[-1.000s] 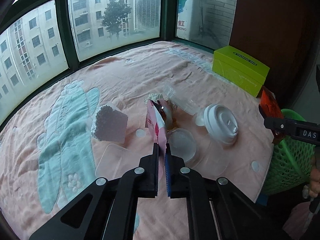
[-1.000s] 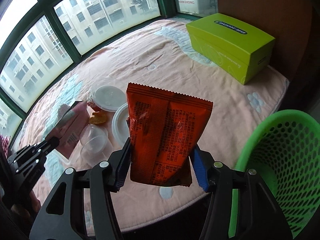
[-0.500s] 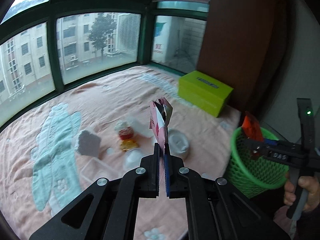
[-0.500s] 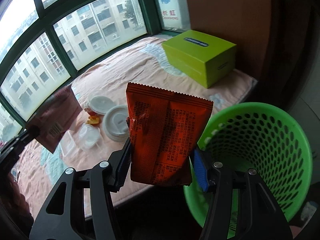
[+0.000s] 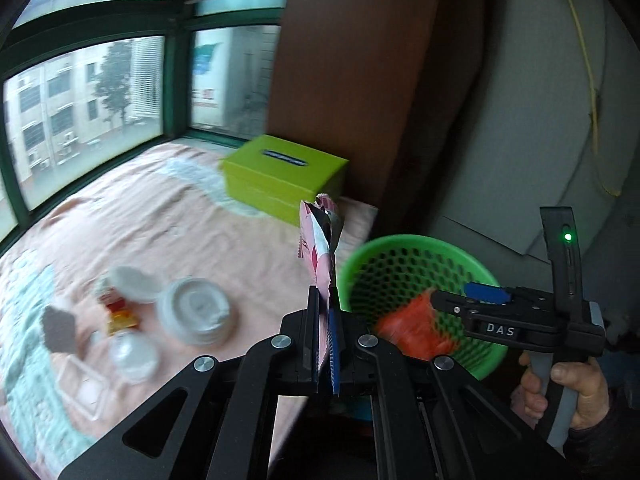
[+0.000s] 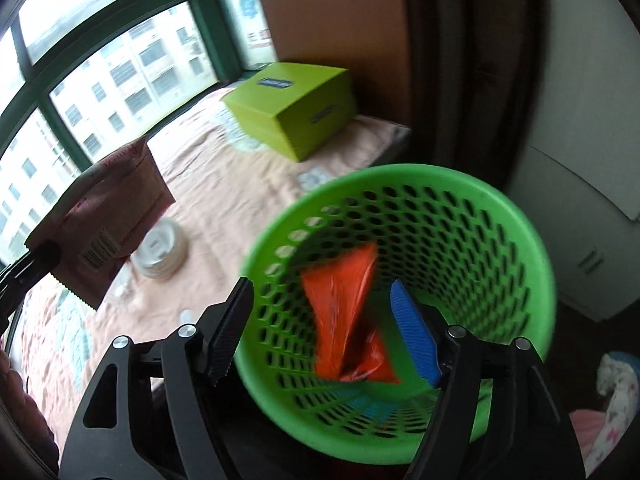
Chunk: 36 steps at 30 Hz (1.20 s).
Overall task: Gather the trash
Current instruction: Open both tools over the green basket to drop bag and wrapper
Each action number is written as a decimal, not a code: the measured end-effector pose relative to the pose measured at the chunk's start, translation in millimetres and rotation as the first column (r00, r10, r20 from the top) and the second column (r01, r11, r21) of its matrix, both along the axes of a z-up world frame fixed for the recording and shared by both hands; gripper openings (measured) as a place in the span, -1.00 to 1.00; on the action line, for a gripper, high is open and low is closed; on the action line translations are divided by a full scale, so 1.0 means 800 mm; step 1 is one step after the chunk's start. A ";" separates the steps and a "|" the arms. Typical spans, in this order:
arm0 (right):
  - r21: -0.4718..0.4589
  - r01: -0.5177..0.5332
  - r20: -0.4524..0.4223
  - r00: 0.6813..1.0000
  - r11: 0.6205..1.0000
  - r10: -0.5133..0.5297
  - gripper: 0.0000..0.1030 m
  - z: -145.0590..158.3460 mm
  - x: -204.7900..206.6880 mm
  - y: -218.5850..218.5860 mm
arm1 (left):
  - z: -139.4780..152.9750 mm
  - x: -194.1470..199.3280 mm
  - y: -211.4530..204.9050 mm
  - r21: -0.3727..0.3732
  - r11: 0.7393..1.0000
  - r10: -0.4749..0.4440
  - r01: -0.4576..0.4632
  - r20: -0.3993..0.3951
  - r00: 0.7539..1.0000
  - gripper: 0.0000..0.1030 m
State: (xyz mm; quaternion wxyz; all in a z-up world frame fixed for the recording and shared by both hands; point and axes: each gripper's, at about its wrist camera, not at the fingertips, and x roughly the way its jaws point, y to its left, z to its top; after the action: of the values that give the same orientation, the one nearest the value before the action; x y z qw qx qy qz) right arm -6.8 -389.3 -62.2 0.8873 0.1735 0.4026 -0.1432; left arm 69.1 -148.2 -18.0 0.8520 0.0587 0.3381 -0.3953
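One piece of trash is in: the orange wrapper [image 6: 348, 316], a crinkled glossy foil pouch, lies loose inside the green basket [image 6: 516, 216] — no longer between the jaws of the right gripper [image 6: 326, 328], which stand wide apart above the basket's mouth. The left gripper [image 5: 325, 334] has its jaws pinched tight on the pink wrapper [image 5: 318, 240], a thin flat packet with a sawtooth edge and a barcode, held upright just beside the basket's rim and not yet over it. By my judgement that packet goes in next.

More is left on the window bed [image 5: 168, 208], which is covered by a soft peach blanket with pale green patches: a round white plastic cup lid [image 5: 194, 310], a clear domed lid [image 5: 132, 354], a small red-and-yellow scrap [image 5: 120, 314], a rough white foam chunk [image 5: 60, 328] and a clear flat tray, blurred. The basket is smooth moulded plastic, its wall pierced all round with oval holes. A lime green cardboard box [image 5: 280, 180] sits at the bed's far end — whether it counts as trash I cannot tell
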 end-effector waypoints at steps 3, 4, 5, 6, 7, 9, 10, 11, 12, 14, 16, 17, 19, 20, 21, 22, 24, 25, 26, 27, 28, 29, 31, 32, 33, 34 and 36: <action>-0.003 0.036 0.012 0.999 0.999 -0.036 0.46 0.003 -0.014 -0.016 | -0.006 -0.005 -0.030 0.007 0.999 -0.053 0.053 -0.018 0.998 -0.91; -0.008 0.048 0.016 0.999 0.999 -0.048 0.47 0.005 -0.019 -0.021 | -0.009 -0.005 -0.039 0.013 0.998 -0.065 0.066 -0.023 0.998 -0.91; -0.011 0.056 0.021 0.998 0.998 -0.056 0.50 0.007 -0.021 -0.025 | -0.013 -0.007 -0.051 0.019 0.996 -0.085 0.085 -0.031 0.996 -0.91; -0.016 0.067 0.029 0.997 0.998 -0.067 0.52 0.009 -0.026 -0.030 | -0.015 -0.010 -0.058 0.022 0.995 -0.097 0.097 -0.037 0.995 -0.91; -0.021 0.074 0.033 0.997 0.997 -0.073 0.52 0.011 -0.029 -0.034 | -0.019 -0.011 -0.065 0.027 0.994 -0.107 0.108 -0.044 0.993 -0.91; -0.032 0.089 0.039 0.995 0.995 -0.088 0.53 0.013 -0.034 -0.040 | -0.027 -0.014 -0.082 0.039 0.990 -0.131 0.134 -0.060 0.990 -0.91; -0.032 0.094 0.041 0.995 0.995 -0.093 0.53 0.013 -0.036 -0.043 | -0.031 -0.015 -0.088 0.044 0.989 -0.141 0.144 -0.067 0.988 -0.91; -0.028 0.100 0.044 0.994 0.995 -0.099 0.53 0.013 -0.038 -0.046 | -0.035 -0.015 -0.094 0.048 0.987 -0.153 0.156 -0.076 0.985 -0.90; -0.023 0.106 0.047 0.993 0.994 -0.104 0.53 0.013 -0.039 -0.050 | -0.038 -0.016 -0.100 0.052 0.985 -0.160 0.164 -0.081 0.984 -0.89; -0.019 0.113 0.049 0.993 0.993 -0.112 0.53 0.012 -0.041 -0.055 | -0.042 -0.019 -0.108 0.055 0.983 -0.168 0.173 -0.091 0.982 -0.68; -0.014 0.116 0.049 0.992 0.993 -0.115 0.53 0.011 -0.044 -0.058 | -0.045 -0.023 -0.111 0.048 0.983 -0.172 0.177 -0.097 0.980 -0.38; -0.012 0.115 0.048 0.992 0.993 -0.114 0.53 0.011 -0.044 -0.058 | -0.046 -0.024 -0.111 0.050 0.984 -0.168 0.173 -0.094 0.981 -0.14; -0.010 0.112 0.048 0.993 0.994 -0.112 0.53 0.012 -0.043 -0.057 | -0.046 -0.028 -0.109 0.044 0.985 -0.161 0.165 -0.088 0.983 0.00; -0.006 0.108 0.049 0.993 0.994 -0.108 0.53 0.012 -0.042 -0.056 | -0.046 -0.027 -0.106 0.044 0.986 -0.156 0.160 -0.089 0.984 0.10; -0.004 0.101 0.052 0.994 0.995 -0.100 0.53 0.013 -0.041 -0.054 | -0.044 -0.027 -0.101 0.042 0.988 -0.142 0.147 -0.091 0.986 0.16; -0.006 0.096 0.053 0.994 0.995 -0.096 0.53 0.014 -0.040 -0.052 | -0.043 -0.025 -0.096 0.037 0.991 -0.127 0.131 -0.091 0.988 0.19; -0.004 0.078 0.056 0.995 0.997 -0.078 0.55 0.015 -0.035 -0.045 | -0.042 -0.020 -0.083 0.032 0.995 -0.091 0.095 -0.097 0.991 0.19; -0.003 0.065 0.056 0.996 0.998 -0.065 0.55 0.014 -0.032 -0.041 | -0.042 -0.018 -0.073 0.034 0.997 -0.067 0.071 -0.100 0.993 0.19; -0.004 0.054 0.054 0.997 0.999 -0.054 0.56 0.014 -0.028 -0.036 | -0.042 -0.015 -0.066 0.034 0.998 -0.048 0.052 -0.100 0.994 0.19; -0.004 0.039 0.054 0.998 0.999 -0.039 0.56 0.015 -0.024 -0.030 | -0.042 -0.011 -0.057 0.035 0.999 -0.024 0.027 -0.099 0.995 0.19; -0.003 0.021 0.054 0.998 1.000 -0.021 0.56 0.015 -0.019 -0.023 | -0.042 -0.006 -0.049 0.037 0.999 0.000 0.004 -0.098 0.995 0.21; -0.003 0.006 0.055 0.998 1.000 -0.006 0.56 0.015 -0.015 -0.016 | -0.042 -0.003 -0.036 0.040 0.999 0.036 -0.032 -0.096 0.995 0.22; -0.001 -0.030 0.054 0.998 1.000 0.030 0.58 0.016 -0.004 0.000 | -0.043 0.003 -0.017 0.047 0.996 0.084 -0.080 -0.092 0.992 0.23; 0.001 -0.046 0.055 0.997 0.999 0.046 0.59 0.017 0.001 0.007 | -0.044 0.007 -0.003 0.052 0.992 0.120 -0.116 -0.090 0.989 0.25; -0.001 -0.062 0.056 0.996 0.998 0.062 0.59 0.018 0.007 0.015 | -0.045 0.011 0.006 0.058 0.988 0.148 -0.143 -0.087 0.985 0.26; -0.003 -0.079 0.058 0.995 0.997 0.079 0.60 0.019 0.013 0.023 | -0.046 0.015 0.018 0.063 0.983 0.178 -0.173 -0.087 0.980 0.27; 0.001 -0.111 0.062 0.992 0.994 0.110 0.62 0.021 0.025 0.038 | -0.049 0.024 0.040 0.074 0.971 0.232 -0.226 -0.088 0.969 0.31</action>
State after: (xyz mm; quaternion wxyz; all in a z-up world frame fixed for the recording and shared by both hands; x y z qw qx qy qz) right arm 13.1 -358.8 -45.3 0.9055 0.1572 0.3842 -0.0875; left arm 88.4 -116.5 -57.2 0.8725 0.0269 0.3955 -0.2856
